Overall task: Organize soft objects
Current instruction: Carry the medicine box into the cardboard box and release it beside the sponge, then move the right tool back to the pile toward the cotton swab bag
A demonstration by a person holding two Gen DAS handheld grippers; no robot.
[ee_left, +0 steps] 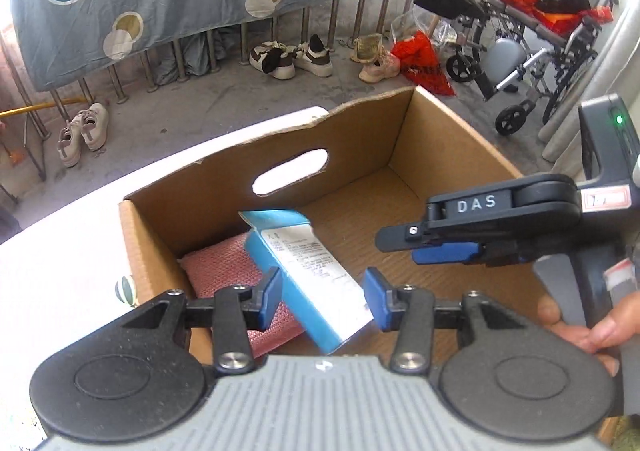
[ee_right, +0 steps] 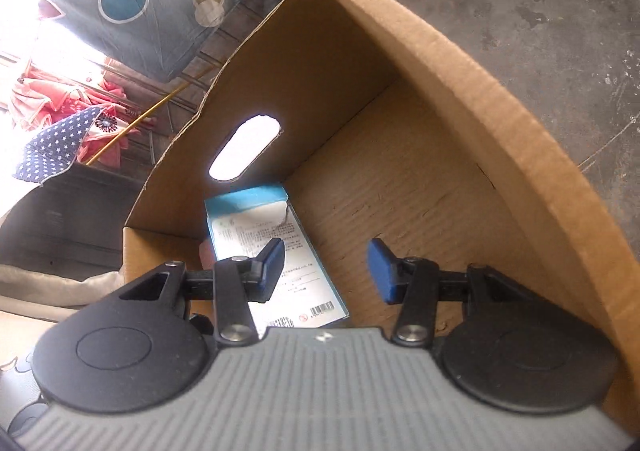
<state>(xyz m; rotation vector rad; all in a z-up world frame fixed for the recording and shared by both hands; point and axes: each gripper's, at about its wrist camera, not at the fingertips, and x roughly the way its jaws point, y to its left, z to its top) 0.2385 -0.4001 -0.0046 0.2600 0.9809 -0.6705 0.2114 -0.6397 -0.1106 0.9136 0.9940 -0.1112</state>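
While both grippers gape, blue packet (ee_left: 308, 275) fills carton (ee_left: 224, 171)

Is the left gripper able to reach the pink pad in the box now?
Probably only partly: the left gripper is open above the box, but the blue carton lies across the pink pad.

The letters "DAS" stood in white on the black upper finger of the right gripper (ee_left: 432, 245), seen in the left wrist view. The blue-and-white box (ee_left: 308, 271) lying in the carton (ee_left: 224, 179) bore a white panel of small print, too small to read in either view. In the right wrist view that box (ee_right: 296, 279) also showed a barcode and a small round red sign near its lower edge; its digits could not be made out. Red bags (ee_left: 424, 63) carried dark print, unreadable.
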